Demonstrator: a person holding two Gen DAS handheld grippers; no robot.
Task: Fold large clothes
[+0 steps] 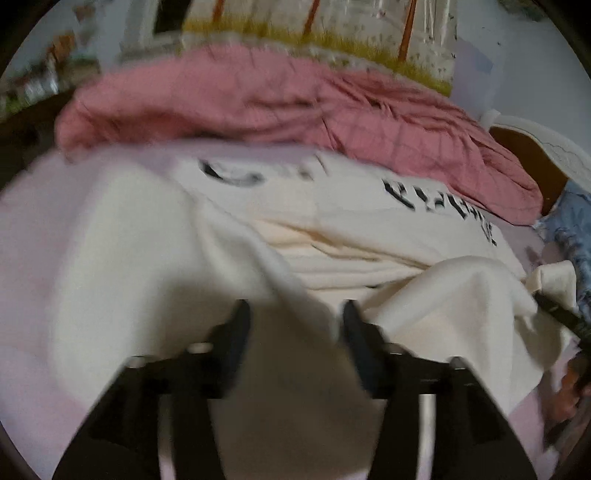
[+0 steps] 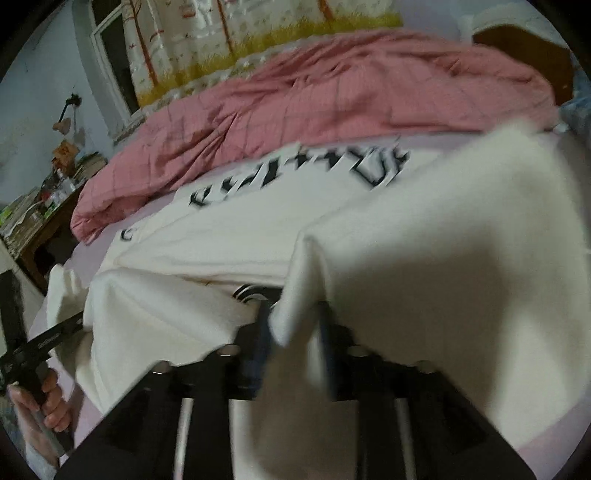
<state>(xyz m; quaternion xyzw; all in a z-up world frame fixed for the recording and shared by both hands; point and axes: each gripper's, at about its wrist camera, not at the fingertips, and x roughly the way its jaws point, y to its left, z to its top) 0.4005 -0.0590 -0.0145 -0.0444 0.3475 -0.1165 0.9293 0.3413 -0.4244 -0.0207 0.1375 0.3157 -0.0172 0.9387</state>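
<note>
A large cream sweatshirt [image 1: 332, 221] with black lettering lies spread on a pale pink bed sheet [image 1: 33, 280]. My left gripper [image 1: 297, 314] is open just above its near part, and a loose ridge of the cloth runs between its black fingers [image 1: 240, 325]. In the right wrist view the same sweatshirt [image 2: 258, 236] has a flap folded over on the right. My right gripper [image 2: 293, 317] is open with a hanging fold of the cream cloth between its fingers [image 2: 262, 328]. The left gripper [image 2: 44, 343] shows at the left edge, held by a hand [image 2: 51, 402].
A rumpled pink quilt [image 1: 295, 110] lies along the far side of the bed, below a tree-print curtain [image 1: 332, 33]. Blue jeans [image 1: 569, 221] and a wooden headboard [image 1: 524, 155] are at the right. A cluttered desk [image 2: 40, 206] stands at the left.
</note>
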